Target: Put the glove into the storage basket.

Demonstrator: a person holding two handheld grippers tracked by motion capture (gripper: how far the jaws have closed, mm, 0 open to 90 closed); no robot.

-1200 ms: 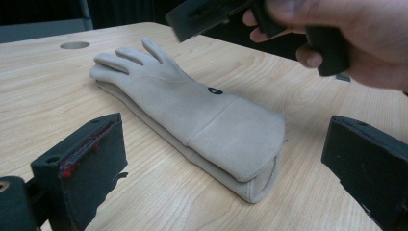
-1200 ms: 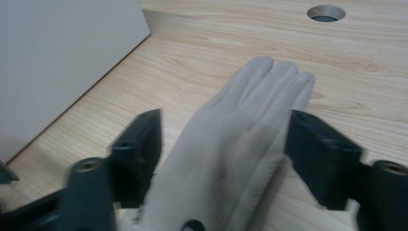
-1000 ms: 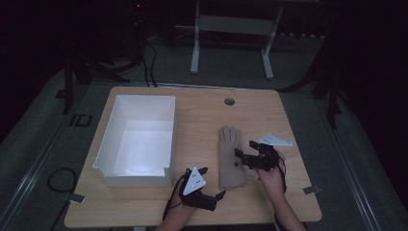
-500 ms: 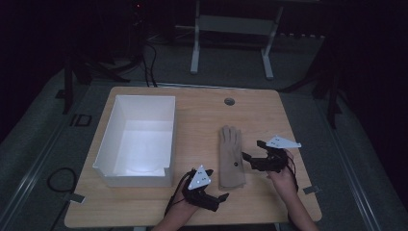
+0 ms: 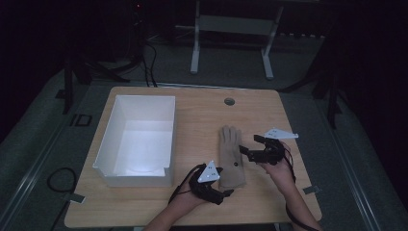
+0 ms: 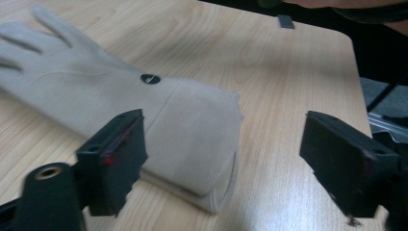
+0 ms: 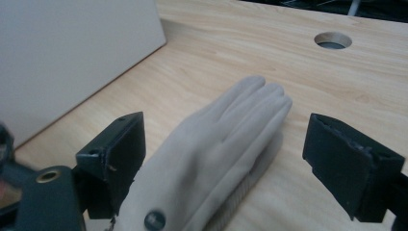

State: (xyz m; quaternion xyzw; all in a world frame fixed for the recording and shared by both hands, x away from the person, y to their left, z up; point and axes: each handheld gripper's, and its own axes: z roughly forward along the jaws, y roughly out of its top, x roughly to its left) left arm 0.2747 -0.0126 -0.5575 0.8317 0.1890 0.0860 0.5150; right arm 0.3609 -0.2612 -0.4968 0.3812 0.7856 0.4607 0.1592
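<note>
1. From up high, the room around my table (image 5: 192, 106) is very dark.
2. Light pools brightest inside the white box (image 5: 139, 139).
3. My close views look brighter, and the glove (image 6: 120, 106) is sharp.
4. My near jaws look blurry.

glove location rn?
High view: the glove lies flat right of the table's centre, right of the white box, cuff by the left gripper, right gripper beside its palm.
</note>
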